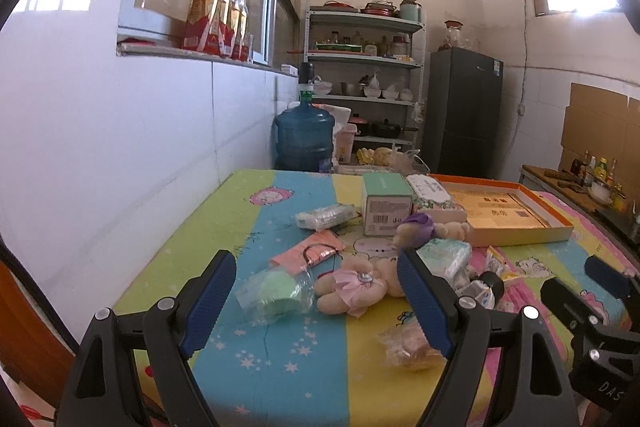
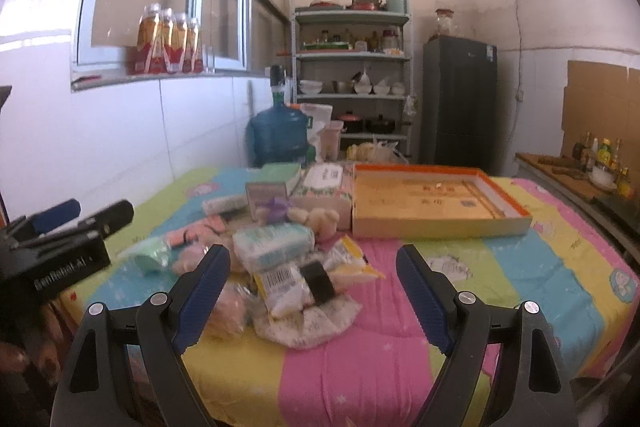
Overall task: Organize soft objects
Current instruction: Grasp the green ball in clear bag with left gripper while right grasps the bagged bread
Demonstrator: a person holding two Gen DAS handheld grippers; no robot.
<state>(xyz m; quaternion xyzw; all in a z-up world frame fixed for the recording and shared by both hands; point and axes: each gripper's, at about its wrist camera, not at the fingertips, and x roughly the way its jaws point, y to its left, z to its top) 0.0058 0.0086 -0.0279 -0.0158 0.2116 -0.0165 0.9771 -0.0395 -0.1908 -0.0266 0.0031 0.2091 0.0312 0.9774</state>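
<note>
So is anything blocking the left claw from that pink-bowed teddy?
Nothing visible. The left gripper is open, and the teddy bear lies on the bedsheet just beyond its fingertips, with only a bagged green item beside it.

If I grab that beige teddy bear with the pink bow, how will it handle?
The teddy bear looks plush, so it should squash between the pads and feel light. Its limbs sprawl flat on the tablecloth, so they will probably dangle. Lying flat, it is unlikely to roll. The left gripper stands open before it.
</note>
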